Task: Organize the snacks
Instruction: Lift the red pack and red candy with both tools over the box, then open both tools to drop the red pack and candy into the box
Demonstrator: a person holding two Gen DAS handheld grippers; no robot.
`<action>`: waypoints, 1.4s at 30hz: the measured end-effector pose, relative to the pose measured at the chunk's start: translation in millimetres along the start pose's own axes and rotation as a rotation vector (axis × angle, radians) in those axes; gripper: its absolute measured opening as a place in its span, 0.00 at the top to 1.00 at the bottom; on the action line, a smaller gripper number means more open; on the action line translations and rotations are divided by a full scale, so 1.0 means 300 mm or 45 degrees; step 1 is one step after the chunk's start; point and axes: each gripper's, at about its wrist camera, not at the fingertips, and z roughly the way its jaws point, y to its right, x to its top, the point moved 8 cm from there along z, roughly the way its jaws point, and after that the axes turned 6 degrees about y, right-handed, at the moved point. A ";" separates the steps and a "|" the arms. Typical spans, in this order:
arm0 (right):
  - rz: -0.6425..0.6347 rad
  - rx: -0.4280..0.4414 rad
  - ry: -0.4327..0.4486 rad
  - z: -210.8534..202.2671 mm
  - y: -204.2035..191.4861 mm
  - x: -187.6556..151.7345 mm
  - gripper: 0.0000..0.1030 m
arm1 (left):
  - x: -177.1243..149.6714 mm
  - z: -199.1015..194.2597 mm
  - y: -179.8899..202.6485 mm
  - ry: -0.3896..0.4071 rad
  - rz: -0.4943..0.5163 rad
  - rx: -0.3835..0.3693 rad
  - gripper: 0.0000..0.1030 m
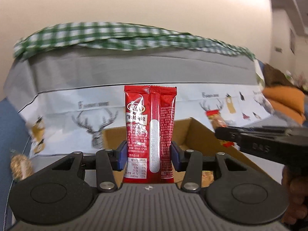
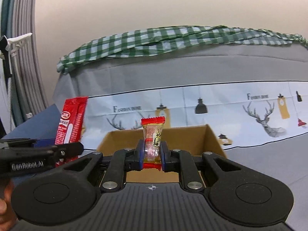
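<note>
Just ahead of both grippers sat the open cardboard box (image 2: 211, 134); the right gripper (image 2: 152, 154), fingers pinched on a small candy (image 2: 153, 140) held upright, seemed nearer than the left gripper (image 1: 149, 154), clamping its upright red packet (image 1: 149, 130).

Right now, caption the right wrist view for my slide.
Right gripper clamps a small red-ended candy above the open cardboard box; left gripper holds a red snack packet alongside.

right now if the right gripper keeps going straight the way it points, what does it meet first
Probably the far wall of the open cardboard box, straight beyond the right gripper and its small candy; depth is hard to judge.
</note>
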 end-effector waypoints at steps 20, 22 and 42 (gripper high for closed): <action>0.035 -0.116 -0.046 0.044 0.081 -0.016 0.83 | -0.086 0.078 0.044 -0.012 -0.032 -0.096 0.51; 0.036 -0.118 -0.048 0.045 0.081 -0.016 0.83 | -0.088 0.081 0.041 -0.021 -0.044 -0.100 0.51; 0.026 -0.113 -0.056 0.046 0.077 -0.019 0.83 | -0.092 0.086 0.040 -0.030 -0.060 -0.100 0.51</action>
